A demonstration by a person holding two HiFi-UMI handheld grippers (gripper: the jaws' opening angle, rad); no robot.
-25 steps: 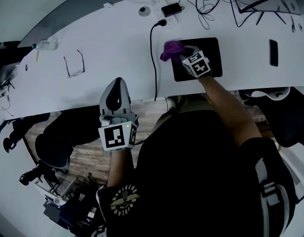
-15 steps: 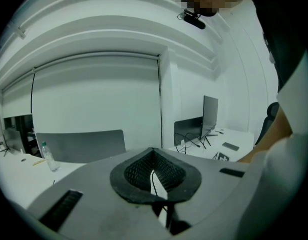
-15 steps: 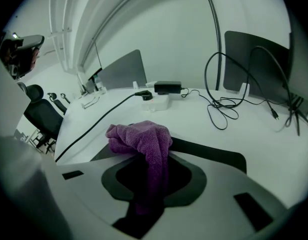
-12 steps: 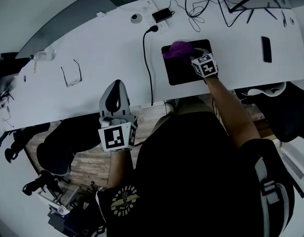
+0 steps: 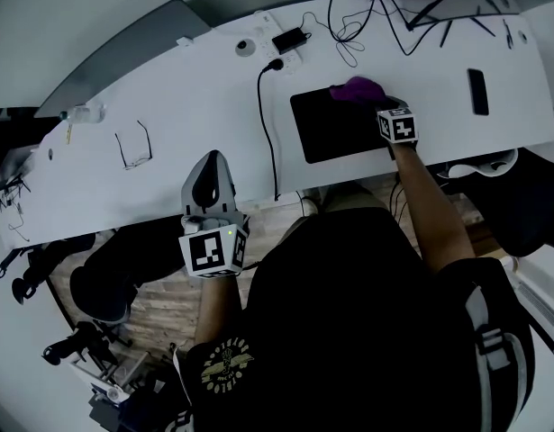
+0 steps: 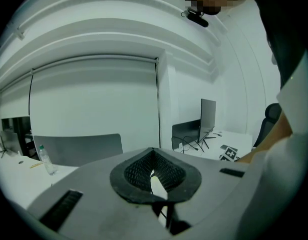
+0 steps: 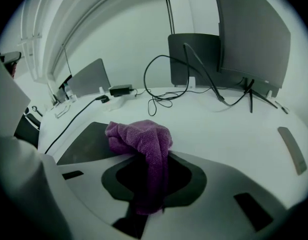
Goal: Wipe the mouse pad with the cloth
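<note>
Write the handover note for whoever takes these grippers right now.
Right gripper: shut on the purple cloth, which rests on the far right corner of the mouse pad.
Left gripper: shut, empty, held off the desk on its near side.
Done: cloth gripped and placed on the pad.
Left: wipe across the pad; how much is already wiped cannot be told.

Two grippers (image 5: 213,157) (image 5: 377,103), one mouse pad (image 5: 335,135), one cloth (image 5: 356,88), one pair of glasses (image 5: 132,144).
</note>
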